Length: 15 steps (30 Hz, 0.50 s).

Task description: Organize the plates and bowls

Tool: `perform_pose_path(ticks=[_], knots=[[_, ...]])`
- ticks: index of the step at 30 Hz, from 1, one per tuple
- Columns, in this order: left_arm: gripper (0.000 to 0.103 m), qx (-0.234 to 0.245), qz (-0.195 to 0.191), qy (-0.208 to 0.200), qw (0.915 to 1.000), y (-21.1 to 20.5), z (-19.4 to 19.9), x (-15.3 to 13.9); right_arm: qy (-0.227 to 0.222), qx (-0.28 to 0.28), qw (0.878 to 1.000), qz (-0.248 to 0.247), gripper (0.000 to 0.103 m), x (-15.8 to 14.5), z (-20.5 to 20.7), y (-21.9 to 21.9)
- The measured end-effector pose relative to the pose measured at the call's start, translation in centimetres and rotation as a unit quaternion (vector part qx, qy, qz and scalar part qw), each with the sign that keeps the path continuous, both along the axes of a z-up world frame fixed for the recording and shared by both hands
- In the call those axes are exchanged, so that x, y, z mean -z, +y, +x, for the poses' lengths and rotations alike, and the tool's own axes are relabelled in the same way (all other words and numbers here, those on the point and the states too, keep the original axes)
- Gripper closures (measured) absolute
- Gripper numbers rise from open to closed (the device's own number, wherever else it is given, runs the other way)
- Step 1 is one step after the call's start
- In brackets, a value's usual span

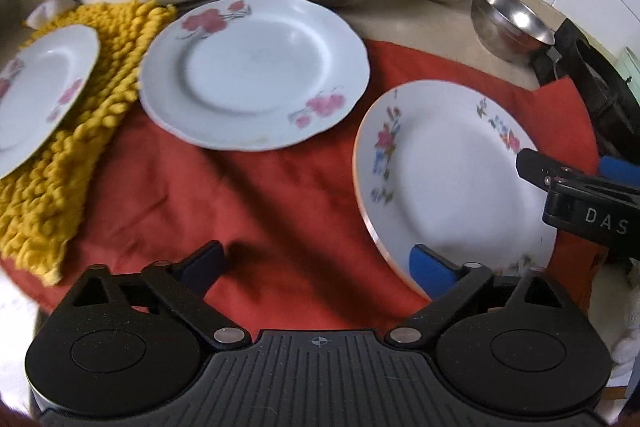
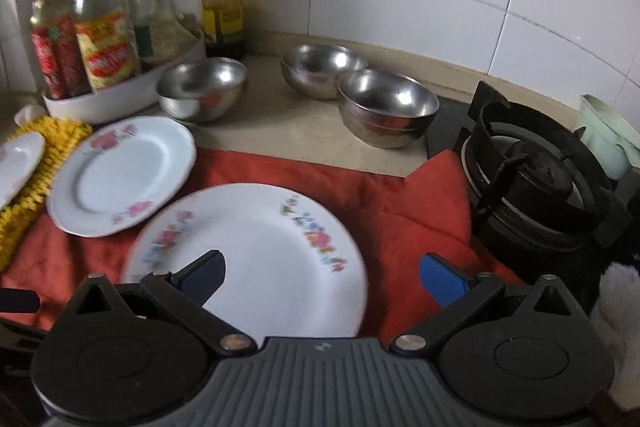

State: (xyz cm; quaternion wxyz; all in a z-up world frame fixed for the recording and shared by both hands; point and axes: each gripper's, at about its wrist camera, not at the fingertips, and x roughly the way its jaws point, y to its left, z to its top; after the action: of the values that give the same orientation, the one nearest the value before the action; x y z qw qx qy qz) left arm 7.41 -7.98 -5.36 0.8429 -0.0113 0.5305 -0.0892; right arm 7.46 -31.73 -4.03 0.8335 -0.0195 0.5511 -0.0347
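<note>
red cloth (image 2: pixel 408 203) w/ 3 plates (image 2: pixel 256 259), maybe

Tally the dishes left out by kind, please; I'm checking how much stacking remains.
Plates: 3 – the multicolour-flower plate, the pink-flower plate and the plate on the yellow cloth.
Steel bowls: 3 – the bowl by the bottle tray, the rear bowl and the bowl nearest the stove.
Total: 6, none stacked yet.

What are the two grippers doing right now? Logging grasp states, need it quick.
Left gripper: open, holding nothing, one finger over the multicolour-flowered plate.
Right gripper: open, holding nothing, above the same plate.
</note>
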Motion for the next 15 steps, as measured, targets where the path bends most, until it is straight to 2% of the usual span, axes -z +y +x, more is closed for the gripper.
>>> perform_pose_path(ticks=[4,6,9,10,12,14,15], knots=[[0.005,0.011,0.008,-0.001,0.9999,-1.2,1.5,0.4,0.023,-0.011,0.999,0.027,0.013,1.8,1.4,-1.8],[0.004,0.023,0.006,-0.003,0.9997,-1.7,1.8,0.2,0.045,-0.023,0.998,0.047,0.021,2.7,2.1,-2.4],[0.0,0.041,0.018,0.005,0.999,-2.3,2.7,0.9,0.066,-0.039,0.993,0.087,0.029,3.6,2.6,-3.2],[0.003,0.045,0.019,0.003,0.9988,-2.5,2.9,0.9,0.064,-0.045,0.992,0.102,0.029,3.7,2.6,-3.4],[0.006,0.069,-0.012,0.006,0.9976,-3.0,3.2,0.6,0.078,-0.061,0.986,0.133,0.037,4.0,3.0,-3.3],[0.011,0.082,-0.033,0.008,0.996,-3.6,3.5,0.4,0.078,-0.08,0.984,0.137,0.038,4.1,3.1,-3.1],[0.015,0.088,-0.049,0.013,0.9948,-3.7,3.9,0.4,0.08,-0.08,0.984,0.135,0.041,4.1,3.1,-3.2]])
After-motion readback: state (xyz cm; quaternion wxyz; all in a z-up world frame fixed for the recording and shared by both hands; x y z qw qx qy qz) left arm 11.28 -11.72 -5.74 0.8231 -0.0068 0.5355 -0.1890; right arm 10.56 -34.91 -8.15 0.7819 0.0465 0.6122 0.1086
